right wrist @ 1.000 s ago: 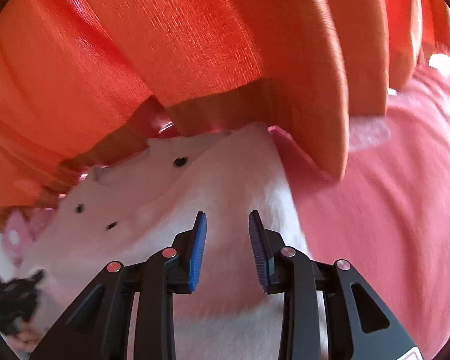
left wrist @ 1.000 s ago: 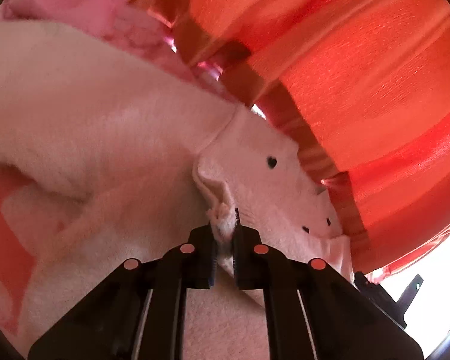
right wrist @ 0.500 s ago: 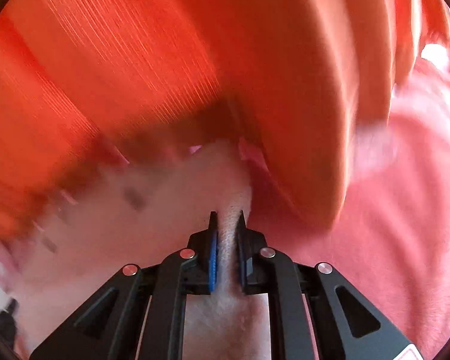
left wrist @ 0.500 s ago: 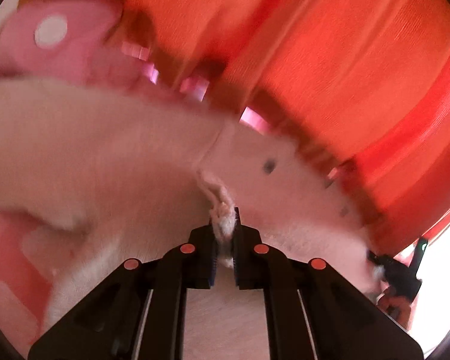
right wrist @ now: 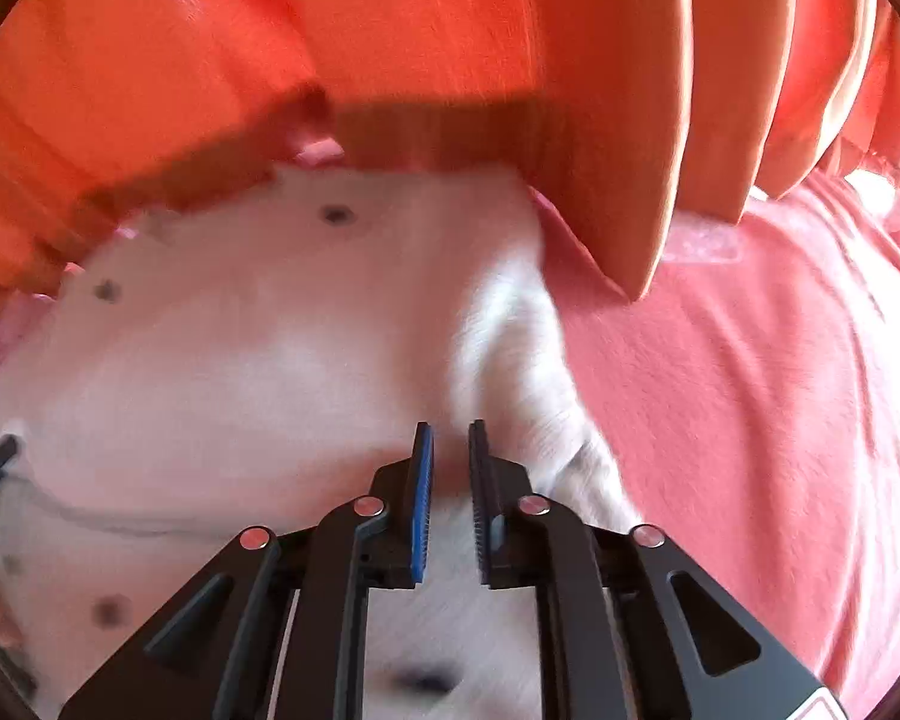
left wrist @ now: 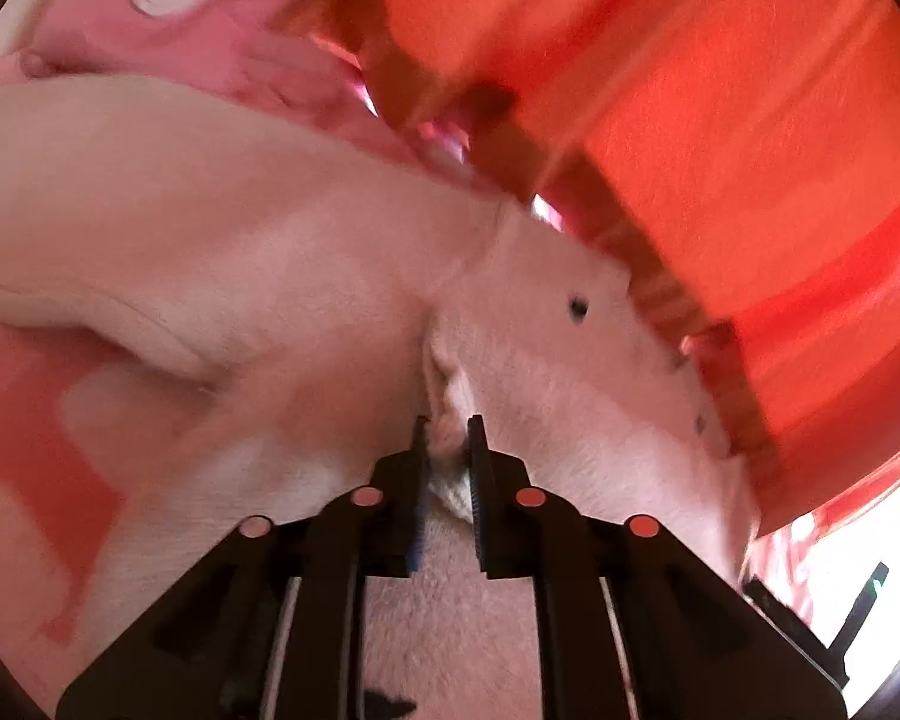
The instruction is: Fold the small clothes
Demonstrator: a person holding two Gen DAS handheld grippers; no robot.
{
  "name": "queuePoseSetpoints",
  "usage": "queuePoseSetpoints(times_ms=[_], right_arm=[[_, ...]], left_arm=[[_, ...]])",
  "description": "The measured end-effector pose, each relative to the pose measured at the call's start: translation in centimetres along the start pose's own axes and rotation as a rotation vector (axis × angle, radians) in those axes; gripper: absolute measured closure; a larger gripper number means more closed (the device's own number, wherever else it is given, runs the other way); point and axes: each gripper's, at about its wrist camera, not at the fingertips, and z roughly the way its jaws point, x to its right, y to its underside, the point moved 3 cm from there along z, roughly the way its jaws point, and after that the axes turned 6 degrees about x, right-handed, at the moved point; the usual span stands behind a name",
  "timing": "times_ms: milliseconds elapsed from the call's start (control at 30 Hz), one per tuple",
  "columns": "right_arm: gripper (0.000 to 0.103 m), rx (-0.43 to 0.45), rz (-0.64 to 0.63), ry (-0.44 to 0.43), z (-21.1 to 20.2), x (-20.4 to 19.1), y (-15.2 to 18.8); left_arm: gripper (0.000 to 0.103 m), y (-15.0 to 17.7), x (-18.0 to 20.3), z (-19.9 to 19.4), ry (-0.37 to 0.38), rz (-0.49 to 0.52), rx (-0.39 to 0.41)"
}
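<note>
A pale pink fleece garment (left wrist: 282, 276) with small dark dots lies on a pink bedcover (right wrist: 750, 420) below orange curtains (right wrist: 390, 30). The left gripper (left wrist: 448, 438), jaws just loosening, still pinches a fabric fold; the right gripper (right wrist: 450, 450) stands slightly apart over the fleece, its grip unclear.

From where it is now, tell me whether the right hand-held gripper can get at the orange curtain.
Probably yes: the right hand-held gripper points toward the orange curtain, with only the low white garment lying between. It would first have to release the fold it seems to pinch.

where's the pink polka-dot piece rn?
Left wrist view, upper left: the pink polka-dot cloth lies behind the white fleece garment, beside the orange curtain.
</note>
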Motion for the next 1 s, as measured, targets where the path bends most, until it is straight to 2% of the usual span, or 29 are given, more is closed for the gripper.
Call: queuePoseSetpoints(times_ms=[33, 67, 100, 167, 267, 300, 333, 400, 467, 533, 633, 667, 700, 733, 800, 900, 1000], right_arm=[[0.086, 0.017, 0.001, -0.032, -1.7, -0.6, 0.4], [0.082, 0.029, -0.007, -0.058, -3.0, -1.5, 1.0], [0.08, 0.047, -0.019, -0.082, -4.4, -2.4, 2.0], [0.075, 0.047, -0.051, -0.099, -5.6, -4.5, 4.3], [0.075, -0.053, -0.082, -0.148, -4.4, -8.0, 7.7], [0.075, -0.087, -0.09, -0.166, -3.8, -9.0, 7.9], [0.075, -0.113, -0.098, -0.184, -3.3, -9.7, 8.3], [0.075, -0.121, -0.13, -0.194, -3.2, -11.3, 9.1], [0.075, -0.107, -0.173, -0.178, -3.3, -12.5, 9.8], [0.074, -0.087, -0.213, -0.171, -3.5, -13.4, 9.9], [0.063, -0.071, -0.228, -0.163, -3.9, -13.8, 10.0], [0.062, -0.07, -0.227, -0.159, -3.8, -13.7, 9.9], [0.062, -0.073, -0.221, -0.157, -3.8, -13.4, 9.8], [0.061, -0.076, -0.211, -0.157, -3.7, -13.3, 9.6], [0.061, -0.078, -0.188, -0.158, -3.6, -13.0, 9.3], [0.061, -0.07, -0.143, -0.169, -3.7, -12.3, 8.5], [0.061, -0.047, -0.113, -0.172, -4.0, -11.6, 7.4]], left_arm=[[0.073, -0.9, -0.6, -1.4, -0.004, -0.034, 0.039], [0.049, -1.6, -1.3, -2.5, -0.016, -0.065, 0.069], [0.036, -2.5, -2.3, -3.9, -0.043, -0.11, 0.11], [0.031, -4.3, -5.5, -7.4, -0.101, -0.209, 0.209], [0.025, -6.5, -11.5, -11.0, -0.22, -0.312, 0.287], [0.025, -7.2, -13.7, -11.8, -0.261, -0.331, 0.297], [0.025, -8.1, -16.4, -12.6, -0.333, -0.351, 0.297], [0.025, -9.5, -21.0, -14.0, -0.449, -0.376, 0.311], [0.025, -10.4, -24.0, -14.5, -0.506, -0.39, 0.298], [0.025, -11.1, -26.7, -14.3, -0.532, -0.425, 0.26], [0.027, -11.6, -27.6, -13.6, -0.544, -0.455, 0.258], [0.044, -12.1, -27.3, -13.4, -0.525, -0.431, 0.252], [0.082, -12.4, -26.5, -12.6, -0.476, -0.391, 0.236], [0.093, -12.8, -25.7, -11.4, -0.467, -0.356, 0.189], [0.096, -13.3, -24.2, -11.0, -0.474, -0.316, 0.205], [0.097, -14.4, -18.2, -11.5, -0.437, -0.186, 0.267], [0.097, -14.2, -8.2, -12.4, -0.285, -0.017, 0.318]])
